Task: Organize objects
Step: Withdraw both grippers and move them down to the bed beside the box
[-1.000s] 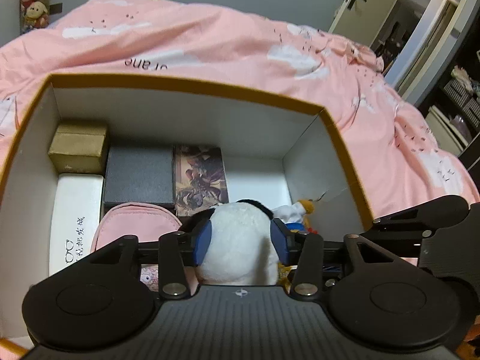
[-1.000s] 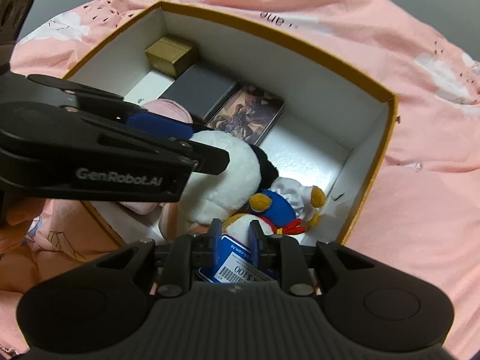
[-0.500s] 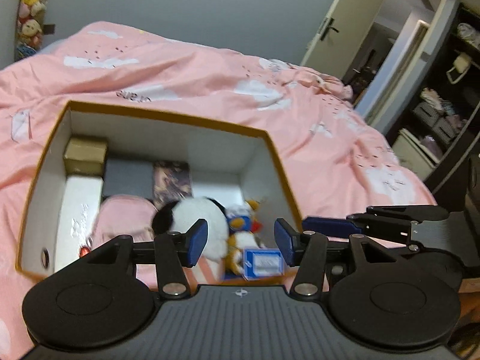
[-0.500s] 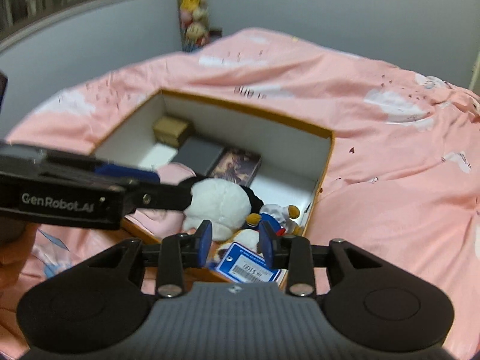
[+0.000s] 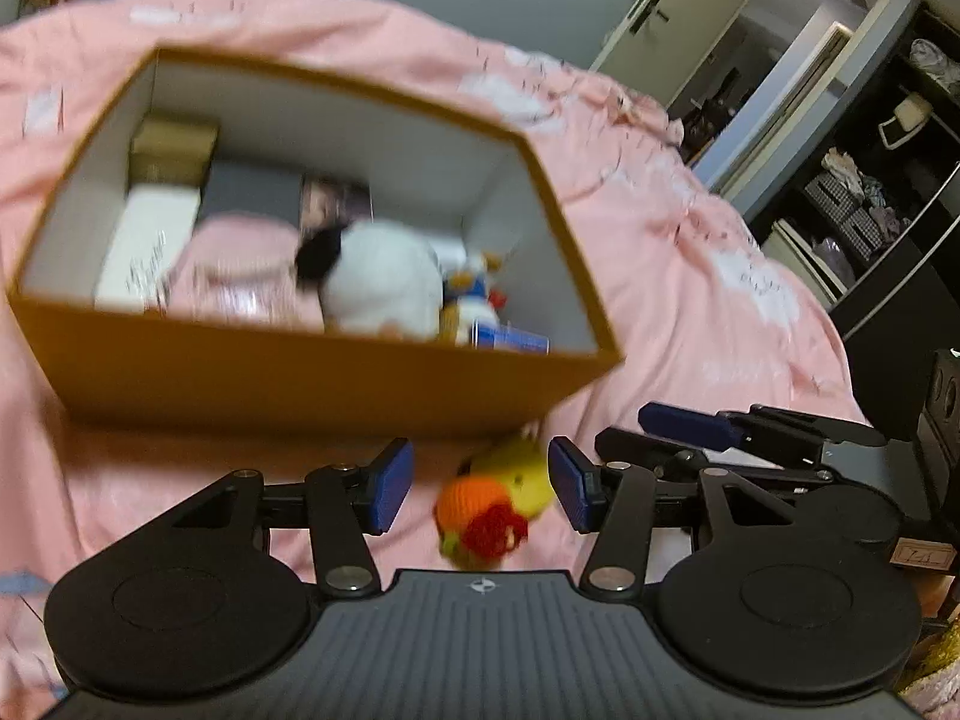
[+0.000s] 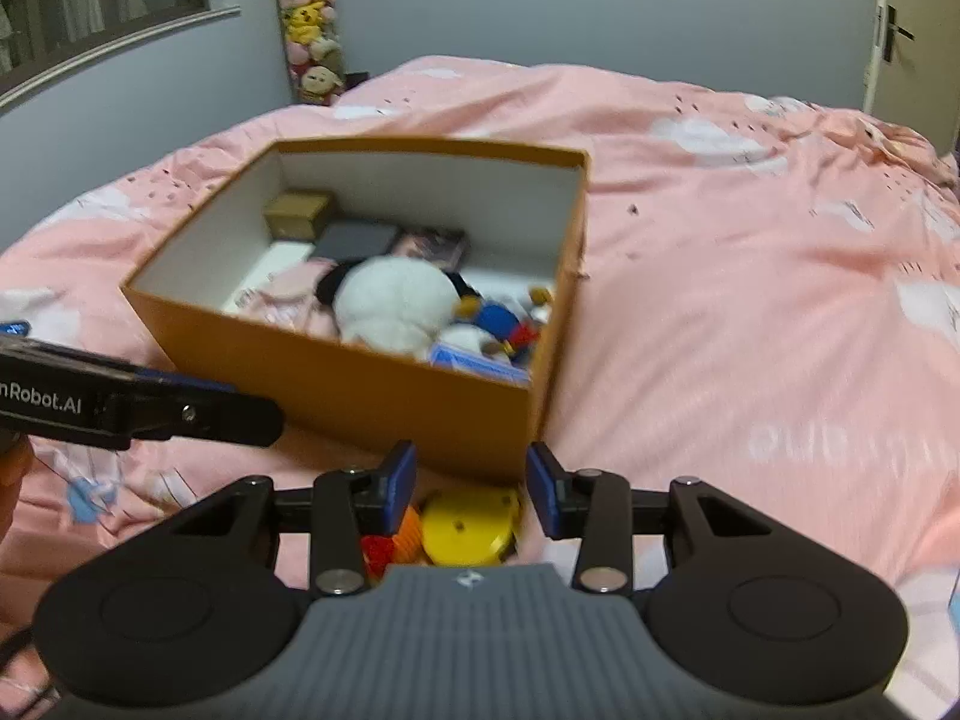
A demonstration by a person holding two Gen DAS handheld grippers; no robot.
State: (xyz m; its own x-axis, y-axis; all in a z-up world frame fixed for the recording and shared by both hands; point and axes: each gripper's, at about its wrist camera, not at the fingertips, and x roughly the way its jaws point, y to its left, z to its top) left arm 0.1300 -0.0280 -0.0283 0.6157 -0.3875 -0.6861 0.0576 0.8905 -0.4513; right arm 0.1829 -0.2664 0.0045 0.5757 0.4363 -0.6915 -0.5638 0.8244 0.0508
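An orange cardboard box [image 5: 288, 372] [image 6: 372, 384] stands on the pink bed. Inside lie a white plush [image 5: 384, 282] [image 6: 396, 300], a duck plush [image 5: 474, 294] [image 6: 498, 324], a pink pouch [image 5: 234, 264], a gold box [image 5: 171, 147] [image 6: 297, 213], a grey box [image 5: 252, 195] and a white case [image 5: 147, 246]. A yellow and orange knitted toy [image 5: 498, 492] [image 6: 456, 525] lies on the bed in front of the box. My left gripper [image 5: 480, 483] is open and empty above it. My right gripper [image 6: 471, 489] is open and empty over the same toy.
The pink duvet [image 6: 750, 300] spreads to the right of the box. A door [image 5: 648, 6] and dark shelves [image 5: 870, 192] stand at the right. Stacked plush toys [image 6: 306, 18] hang in the far corner. The left gripper [image 6: 138, 402] shows in the right wrist view.
Both grippers have let go of the plush toys in the box and pulled back out of it. They have opened wider and now hover over the knitted toy in front of the box.
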